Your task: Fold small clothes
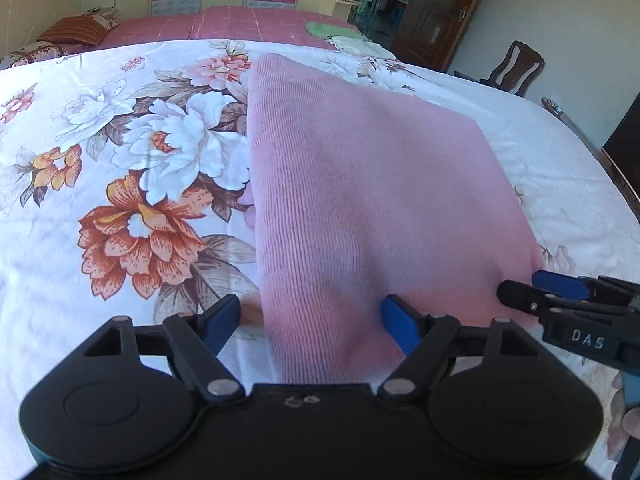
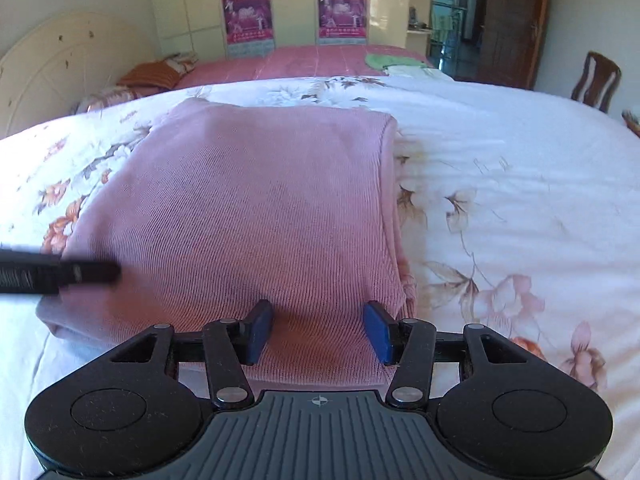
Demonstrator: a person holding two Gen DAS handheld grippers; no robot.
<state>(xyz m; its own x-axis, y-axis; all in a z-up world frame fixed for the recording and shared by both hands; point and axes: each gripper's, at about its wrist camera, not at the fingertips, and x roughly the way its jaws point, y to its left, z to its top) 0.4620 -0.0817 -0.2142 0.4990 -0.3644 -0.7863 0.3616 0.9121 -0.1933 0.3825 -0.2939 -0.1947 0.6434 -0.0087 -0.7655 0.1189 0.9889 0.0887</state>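
Pink knit [image 2: 248, 208] lies folded into a neat block on the sheet [image 2: 520, 168]; left gripper [image 1: 310, 326] and right gripper [image 2: 318, 332] hover spread, pinching nothing; maybe one fold left.

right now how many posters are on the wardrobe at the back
2. Left poster and right poster hang side by side on the wardrobe doors behind the pink bed; others may be out of frame.

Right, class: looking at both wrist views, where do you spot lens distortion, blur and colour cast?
Left wrist view: the floral bedsheet bows into a curve, corners go dark, and the pink garment is washed pale by bright light. Right wrist view: the same fisheye bend; the left gripper entering at the edge is smeared by blur, while the garment's knit ribs stay sharp.
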